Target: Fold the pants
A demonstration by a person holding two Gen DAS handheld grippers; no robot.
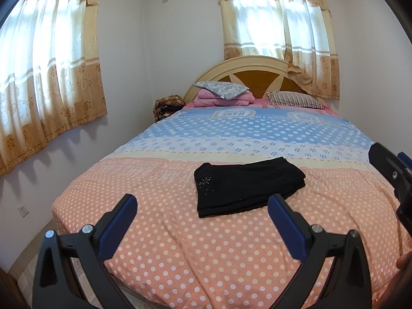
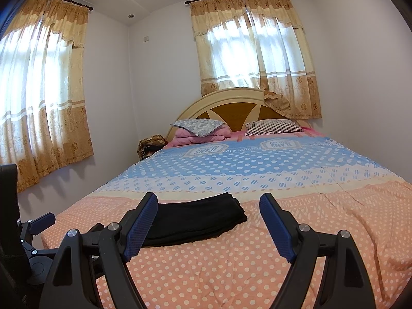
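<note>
Bedspread [image 1: 180, 244] — folded black pants [image 1: 247, 185]

Left hand-held gripper [image 1: 202, 206], right hand-held gripper [image 2: 208, 204], black angular frames, ribbed blue pads [image 1: 117, 228], silver round bolts

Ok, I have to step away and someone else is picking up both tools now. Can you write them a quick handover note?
Left tool: open, empty, held back from the bed.
Right tool: open, empty, also held back.
Black pants: folded into a compact stack on the peach polka-dot part of the bedspread, touching neither tool.
Done: the folding looks complete.
Left: probably nothing, maybe square up the edges.
</note>
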